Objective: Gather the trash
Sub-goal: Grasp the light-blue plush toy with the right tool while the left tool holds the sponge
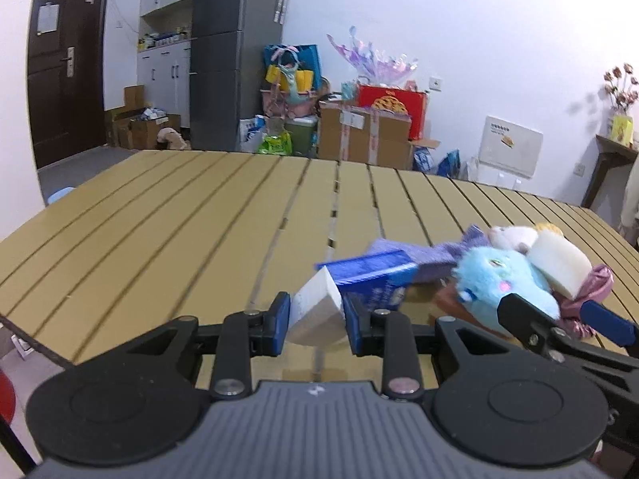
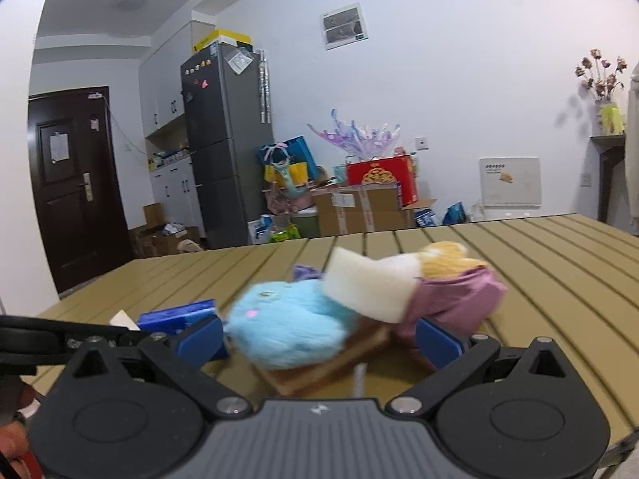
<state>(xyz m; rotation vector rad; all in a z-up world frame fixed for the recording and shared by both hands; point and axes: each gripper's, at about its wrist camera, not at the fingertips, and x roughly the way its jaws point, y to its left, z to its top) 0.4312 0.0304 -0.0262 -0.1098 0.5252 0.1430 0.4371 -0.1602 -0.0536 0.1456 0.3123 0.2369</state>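
While the left gripper (image 1: 315, 315) clamps the blue-and-white carton (image 1: 319, 303) between its blue pads, the grasp step appears complete; the next move calls for a lift and carry to a bin, none visible. Carton: rigid card, sharp-cornered. The right gripper (image 2: 319, 339) stands wide around a fluffy blue plush (image 2: 287, 327) on the slatted table (image 1: 159, 219), beside a white foam block (image 2: 371, 295).

No text can be read for certain. The blue packet (image 1: 373, 275) on the counter (image 1: 159, 215) carries pale lettering, too blurred to make out. Beyond the counter, the white board (image 1: 511, 145) against the wall bears a short printed line, too small to read.
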